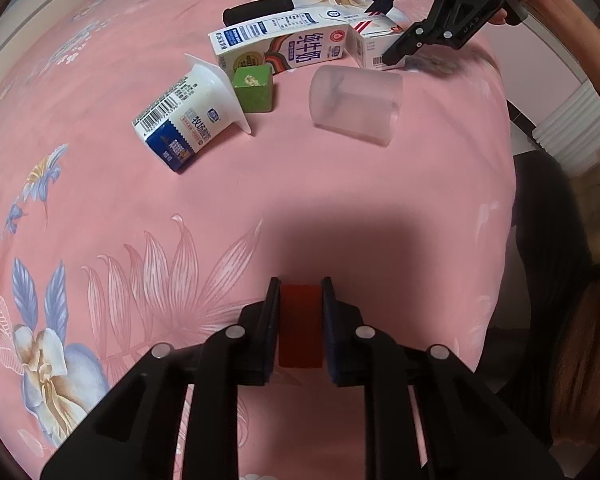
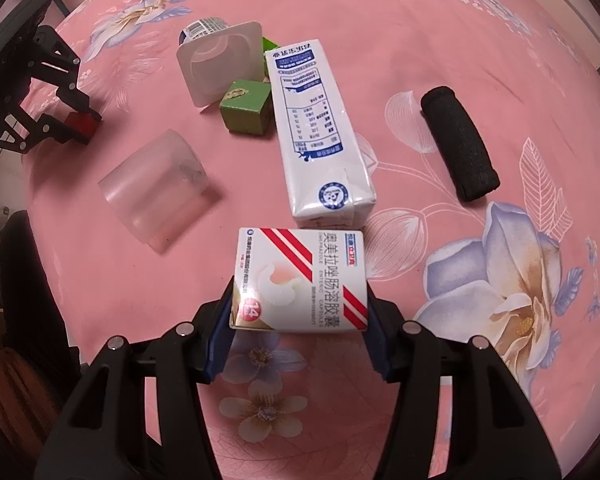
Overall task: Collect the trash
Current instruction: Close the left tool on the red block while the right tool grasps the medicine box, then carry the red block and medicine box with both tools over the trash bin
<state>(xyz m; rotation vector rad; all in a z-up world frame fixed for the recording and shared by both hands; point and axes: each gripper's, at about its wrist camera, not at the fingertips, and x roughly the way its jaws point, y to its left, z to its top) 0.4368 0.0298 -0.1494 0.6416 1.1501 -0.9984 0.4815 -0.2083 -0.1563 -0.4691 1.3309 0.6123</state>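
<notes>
Pink floral bedsheet (image 1: 340, 208) covered the whole working surface, printed with pale blue and cream blossoms, and your trash lay scattered across it.

Your left gripper (image 1: 300, 300) was clenched on a small red block (image 1: 301, 320), pinned between its dark pads just above the cloth. Your right gripper (image 2: 300, 304) was grasping a white medicine box with red diagonal stripes (image 2: 300, 276) by its two sides; the box sat at the near end of the clutter, just short of the milk carton's end.

As for the containers: the white yoghurt cup with a blue label and barcode (image 1: 188, 116) lay on its side, and from the right wrist view you looked straight into its mouth, which showed only bare white plastic. The frosted translucent plastic cup (image 1: 356, 106) also lay tipped over, apart from the others; nothing could be seen through its walls. The tall white-and-blue milk carton (image 2: 320, 132) lay flat and appeared closed, so you could not tell what it held.

A green cube with a pale patch on top (image 1: 254, 88) rested touching the yoghurt cup's rim and just beside the carton. A black textured cylindrical roll (image 2: 458, 144) lay on the far side of the carton, well apart from it.
</notes>
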